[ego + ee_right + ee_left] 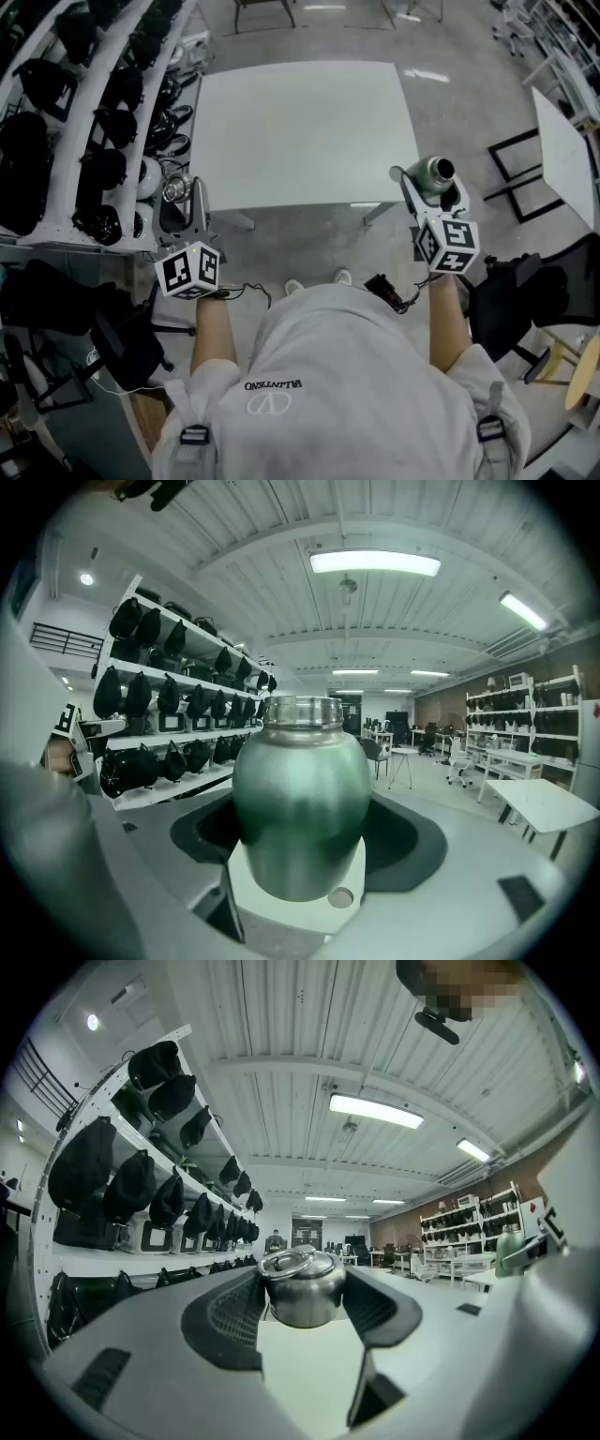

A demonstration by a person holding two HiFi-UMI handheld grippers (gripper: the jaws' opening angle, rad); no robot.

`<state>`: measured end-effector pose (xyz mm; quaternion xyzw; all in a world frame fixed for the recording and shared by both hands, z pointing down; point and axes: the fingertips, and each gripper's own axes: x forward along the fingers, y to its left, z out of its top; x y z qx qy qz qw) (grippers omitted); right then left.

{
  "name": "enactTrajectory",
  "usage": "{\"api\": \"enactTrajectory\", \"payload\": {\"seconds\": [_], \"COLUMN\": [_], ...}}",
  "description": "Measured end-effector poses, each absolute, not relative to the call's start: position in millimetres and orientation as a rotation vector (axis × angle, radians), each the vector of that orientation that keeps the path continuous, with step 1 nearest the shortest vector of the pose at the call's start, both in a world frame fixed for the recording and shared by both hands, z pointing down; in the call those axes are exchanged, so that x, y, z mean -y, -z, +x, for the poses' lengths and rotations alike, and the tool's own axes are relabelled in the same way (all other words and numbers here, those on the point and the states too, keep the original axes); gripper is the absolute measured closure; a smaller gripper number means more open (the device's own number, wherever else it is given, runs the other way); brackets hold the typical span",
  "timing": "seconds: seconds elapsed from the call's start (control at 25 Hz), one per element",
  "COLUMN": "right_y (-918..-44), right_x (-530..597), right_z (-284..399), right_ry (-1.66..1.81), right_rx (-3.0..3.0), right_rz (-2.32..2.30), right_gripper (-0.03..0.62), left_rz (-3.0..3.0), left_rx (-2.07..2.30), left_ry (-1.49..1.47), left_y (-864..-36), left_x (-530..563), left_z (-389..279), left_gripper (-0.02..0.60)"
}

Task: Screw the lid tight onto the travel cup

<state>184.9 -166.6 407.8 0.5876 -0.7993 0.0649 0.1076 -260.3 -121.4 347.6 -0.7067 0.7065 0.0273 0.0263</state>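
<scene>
My left gripper (pixel 185 208) is shut on a round steel lid (pixel 174 190) with a ring handle on top. It is held in the air at the left, beside the shelving. In the left gripper view the lid (pixel 302 1290) sits clamped between the two dark pads (pixel 228 1314). My right gripper (pixel 424 192) is shut on the green metal travel cup (pixel 433 174), held up at the right off the table's near corner. In the right gripper view the cup (pixel 300 789) stands upright between the pads (pixel 412 841), and its steel mouth is open. Lid and cup are far apart.
A white table (pixel 300 131) stands straight ahead with nothing on it. White shelving (pixel 84 122) with several black bags runs along the left, close to the left gripper. A second white table (pixel 562 155) and a black chair (pixel 525 291) are on the right.
</scene>
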Motion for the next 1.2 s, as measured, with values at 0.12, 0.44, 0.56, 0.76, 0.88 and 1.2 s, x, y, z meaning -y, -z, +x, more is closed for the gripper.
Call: {"api": "enactTrajectory", "payload": {"seconds": [0.12, 0.44, 0.56, 0.76, 0.88, 1.2], "right_y": [-407.9, -407.6, -408.8, -408.4, -410.0, -411.1], "right_x": [165.6, 165.2, 163.3, 160.8, 157.1, 145.7], "right_z": [186.1, 167.6, 148.0, 106.1, 79.3, 25.6], "right_ry": [-0.194, -0.202, -0.187, -0.152, -0.128, -0.065], "right_rx": [2.352, 2.397, 2.417, 2.444, 2.460, 2.508], "right_rz": [1.727, 1.630, 1.562, 1.420, 1.325, 1.136], "right_gripper": [0.209, 0.209, 0.209, 0.209, 0.209, 0.209], "left_rz": [-2.184, -2.204, -2.231, -2.337, -2.429, -2.661], "left_rx": [-2.178, -2.159, -2.115, -1.963, -1.837, -1.495], "left_ry": [-0.084, -0.101, -0.125, -0.185, -0.210, -0.184], "left_y": [-348.1, -342.7, -333.2, -306.9, -294.1, -280.2], "left_x": [120.6, 120.8, 121.6, 130.8, 136.3, 139.3], "left_z": [-258.1, -251.0, -241.4, -201.7, -165.6, -75.2], "left_gripper": [0.324, 0.324, 0.324, 0.324, 0.324, 0.324]}}
